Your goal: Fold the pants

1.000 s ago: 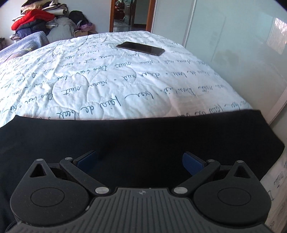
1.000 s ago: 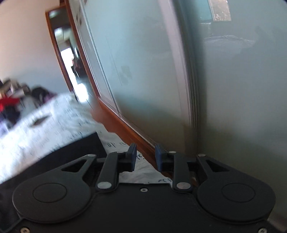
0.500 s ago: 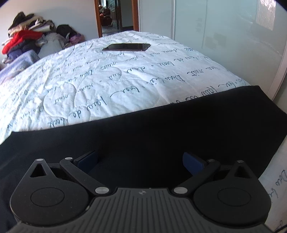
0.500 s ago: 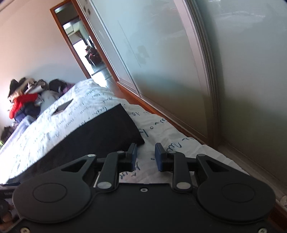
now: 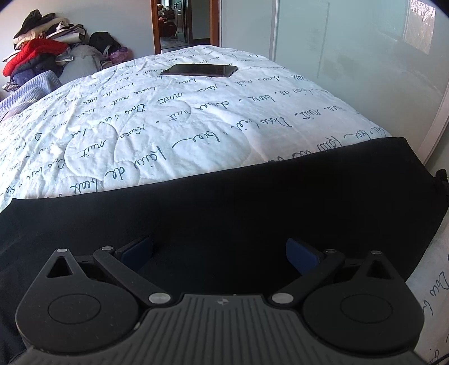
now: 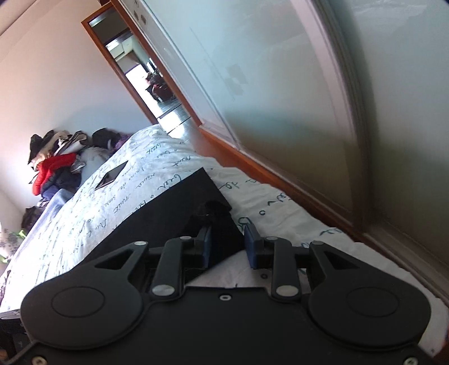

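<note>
Left wrist view: my left tool (image 5: 219,250) is wide open, blue pads (image 5: 301,257) spread apart over the black pants (image 5: 238,207), nothing clamped. The pants lie flat across the near edge of the bed (image 5: 174,118), spanning almost the full width, far edge straight. A phone (image 5: 199,70) lies on the quilt far from the pants. A clothes pile (image 5: 47,60) sits at the far left by the wall, with a doorway (image 5: 185,24) behind.

Right wrist view: my right tool (image 6: 226,245) is nearly closed; its jaws have just been closing a little, with a narrow gap between the pads. It's at the right corner of the pants (image 6: 168,213), the left finger (image 6: 206,244) over black cloth, the right finger over white quilt. I can't tell whether the pads touch the fabric; no cloth is visibly pinched. Glass sliding doors (image 6: 280,98) run along the right of the bed (image 6: 269,202).
</note>
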The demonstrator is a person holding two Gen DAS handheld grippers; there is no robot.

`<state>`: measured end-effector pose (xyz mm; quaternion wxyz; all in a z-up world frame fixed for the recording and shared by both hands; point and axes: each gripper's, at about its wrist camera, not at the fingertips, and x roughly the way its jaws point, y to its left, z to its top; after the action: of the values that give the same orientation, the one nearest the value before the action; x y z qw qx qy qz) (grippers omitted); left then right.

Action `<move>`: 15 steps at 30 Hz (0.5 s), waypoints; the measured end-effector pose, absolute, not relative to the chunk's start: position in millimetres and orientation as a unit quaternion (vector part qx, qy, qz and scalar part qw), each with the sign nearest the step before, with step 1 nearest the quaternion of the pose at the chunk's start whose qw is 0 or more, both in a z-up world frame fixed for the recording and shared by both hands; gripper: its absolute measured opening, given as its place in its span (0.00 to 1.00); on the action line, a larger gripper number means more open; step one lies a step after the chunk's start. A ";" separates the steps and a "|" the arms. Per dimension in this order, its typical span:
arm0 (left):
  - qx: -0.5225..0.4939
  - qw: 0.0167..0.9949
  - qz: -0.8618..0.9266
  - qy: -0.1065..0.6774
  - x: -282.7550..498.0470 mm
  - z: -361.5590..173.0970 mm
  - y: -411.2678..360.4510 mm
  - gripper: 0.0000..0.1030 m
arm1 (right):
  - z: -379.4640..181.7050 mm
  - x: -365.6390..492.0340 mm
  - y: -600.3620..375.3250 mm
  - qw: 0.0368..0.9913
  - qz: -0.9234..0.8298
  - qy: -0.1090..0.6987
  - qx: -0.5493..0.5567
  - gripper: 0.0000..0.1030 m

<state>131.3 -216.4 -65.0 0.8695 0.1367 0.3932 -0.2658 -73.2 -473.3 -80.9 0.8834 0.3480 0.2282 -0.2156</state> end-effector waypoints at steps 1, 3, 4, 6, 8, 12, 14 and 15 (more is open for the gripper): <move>0.138 0.869 -0.266 0.393 131.5 -64.8 -216.7 1.00 | -79.4 -74.3 -472.1 0.886 -0.211 0.230 0.344 0.15; 0.134 0.870 -0.265 0.393 132.6 -63.7 -216.8 1.00 | -73.2 -79.1 -467.2 0.891 -0.216 0.229 0.328 0.11; 0.130 0.871 -0.262 0.394 133.2 -62.5 -216.6 0.99 | -69.2 -80.4 -464.0 0.894 -0.220 0.225 0.319 0.10; 0.121 0.875 -0.258 0.390 133.8 -59.1 -214.8 0.99 | -63.0 -77.8 -458.3 0.900 -0.234 0.224 0.291 0.09; 0.120 0.877 -0.257 0.388 134.9 -57.1 -214.4 0.99 | -71.9 -66.6 -458.5 0.893 -0.239 0.258 0.282 0.09; 0.134 0.879 -0.250 0.382 136.5 -54.4 -210.3 0.99 | -58.2 -76.2 -458.3 0.888 -0.281 0.236 0.277 0.31; 0.139 0.885 -0.241 0.375 138.3 -51.2 -207.6 0.99 | -36.1 -78.6 -450.7 0.903 -0.293 0.202 0.239 0.31; 0.138 0.886 -0.238 0.373 140.0 -49.7 -207.2 0.99 | -27.6 -68.8 -445.3 0.915 -0.266 0.209 0.219 0.31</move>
<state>140.0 -207.2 -49.7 0.8863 0.1378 0.3727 -0.2378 -68.8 -445.3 -27.6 0.9152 0.2190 0.2091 -0.2658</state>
